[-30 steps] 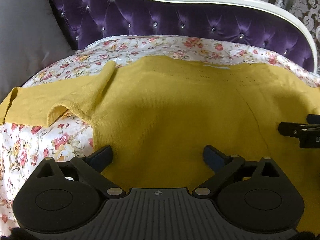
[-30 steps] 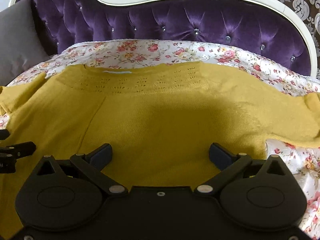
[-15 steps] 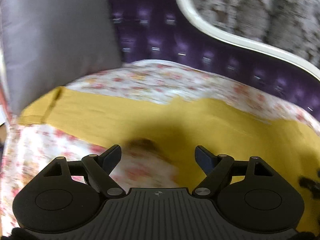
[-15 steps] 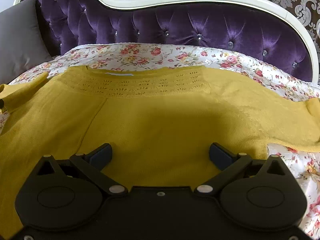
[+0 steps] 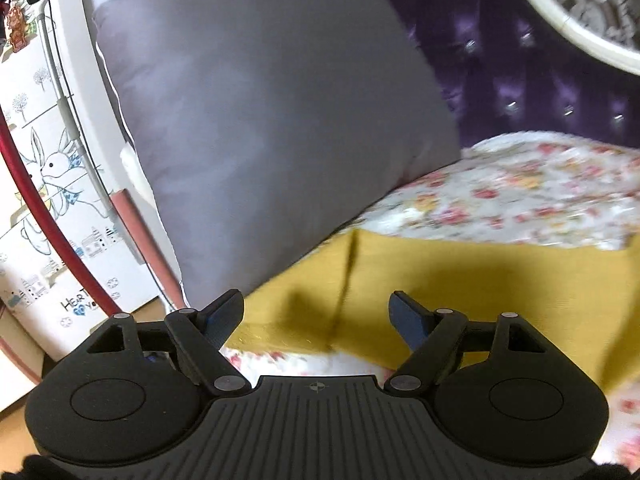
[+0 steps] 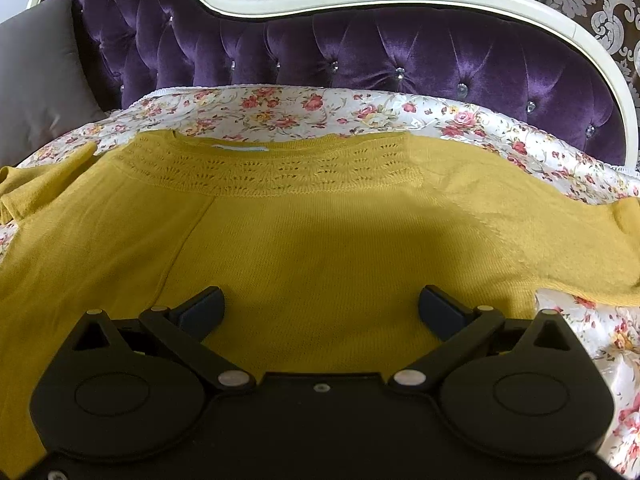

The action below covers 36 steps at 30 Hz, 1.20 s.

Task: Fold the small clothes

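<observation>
A box beside the bed reads "HER", while the mustard knit sweater (image 6: pixel 320 240) lies flat on the floral bedsheet (image 6: pixel 360 112), its sleeve cuff (image 5: pixel 304 304) just ahead of the released left gripper (image 5: pixel 318 312), whose jaws have just narrowed around nothing, and its body under the released right gripper (image 6: pixel 320 304)

The sweater (image 6: pixel 320 240) lies on the bedsheet (image 6: pixel 304 112), headboard (image 6: pixel 360 56) behind (pillow (image 6: pixel 36 88) at left).

A mustard-yellow knitted top (image 6: pixel 320 248) is shown on a rose-patterned white bedsheet (image 6: pixel 320 110), backed by a purple tufted headboard (image 6: pixel 400 56) and a grey pillow (image 5: pixel 260 120).
</observation>
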Each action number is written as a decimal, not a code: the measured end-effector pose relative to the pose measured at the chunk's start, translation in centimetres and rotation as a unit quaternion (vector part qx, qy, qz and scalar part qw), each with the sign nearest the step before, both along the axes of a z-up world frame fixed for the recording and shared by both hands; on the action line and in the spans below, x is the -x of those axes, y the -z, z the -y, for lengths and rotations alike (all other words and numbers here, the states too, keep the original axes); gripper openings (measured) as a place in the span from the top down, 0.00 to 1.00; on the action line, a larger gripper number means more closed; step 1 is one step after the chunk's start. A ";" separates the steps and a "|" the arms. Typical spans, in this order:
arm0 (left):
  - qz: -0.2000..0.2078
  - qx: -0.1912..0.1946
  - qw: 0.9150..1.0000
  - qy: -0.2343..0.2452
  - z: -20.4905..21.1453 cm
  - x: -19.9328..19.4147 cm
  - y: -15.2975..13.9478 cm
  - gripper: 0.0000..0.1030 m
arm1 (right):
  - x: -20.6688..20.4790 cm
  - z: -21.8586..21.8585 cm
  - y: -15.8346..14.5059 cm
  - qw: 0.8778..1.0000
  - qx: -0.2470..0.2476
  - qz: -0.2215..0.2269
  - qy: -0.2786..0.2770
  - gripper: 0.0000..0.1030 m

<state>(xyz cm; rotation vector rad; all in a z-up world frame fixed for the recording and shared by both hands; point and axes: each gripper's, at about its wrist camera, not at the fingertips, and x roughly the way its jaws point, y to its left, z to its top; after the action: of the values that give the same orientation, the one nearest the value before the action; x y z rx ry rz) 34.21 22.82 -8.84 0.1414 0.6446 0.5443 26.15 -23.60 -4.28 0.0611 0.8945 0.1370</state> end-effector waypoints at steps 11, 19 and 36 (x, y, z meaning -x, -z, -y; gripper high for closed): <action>-0.061 0.032 0.996 0.050 -3.3 -4.7 1.0 0.97 | -0.1 0.0 0.0 1.000 0.001 -0.002 -0.001 0.00; -0.051 0.220 0.965 0.131 -3.0 -2.6 -7.5 0.98 | 0.0 0.0 -0.1 1.000 -0.002 0.001 0.000 0.00; -0.035 0.413 0.790 0.451 24.6 -2.0 -16.2 0.96 | 0.1 0.3 -0.2 1.000 -0.015 0.001 -0.005 0.00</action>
<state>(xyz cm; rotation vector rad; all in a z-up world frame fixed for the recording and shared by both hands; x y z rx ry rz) 36.21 -1.78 7.39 -0.3613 0.7502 -0.7014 26.08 -23.87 -4.12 0.0848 0.8901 0.1600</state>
